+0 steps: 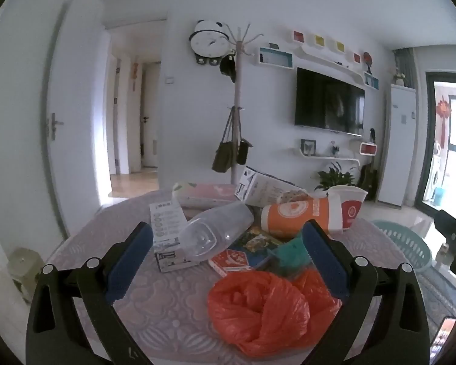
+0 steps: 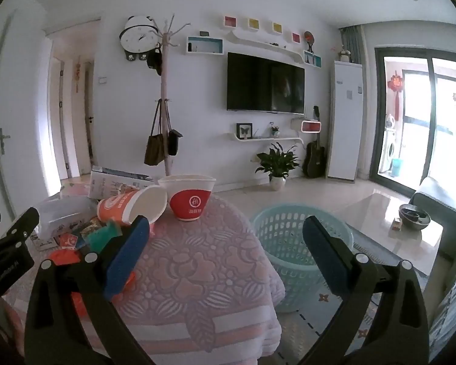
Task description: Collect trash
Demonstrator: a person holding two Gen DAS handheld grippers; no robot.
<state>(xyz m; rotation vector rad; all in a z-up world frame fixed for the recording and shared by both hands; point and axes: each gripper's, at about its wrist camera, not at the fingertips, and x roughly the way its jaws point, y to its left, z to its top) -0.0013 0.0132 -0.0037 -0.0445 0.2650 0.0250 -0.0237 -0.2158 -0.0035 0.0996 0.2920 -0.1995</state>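
"Hi" logo on red bowl (image 2: 190, 201)

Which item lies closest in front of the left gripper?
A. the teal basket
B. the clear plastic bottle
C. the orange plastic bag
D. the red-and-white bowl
C: in the left wrist view the crumpled orange plastic bag sits nearest the open left gripper, with the clear bottle lying farther back.

White walls carry a television (image 2: 265, 85) and clock (image 2: 136, 38); daylight through glass doors (image 2: 425, 115).
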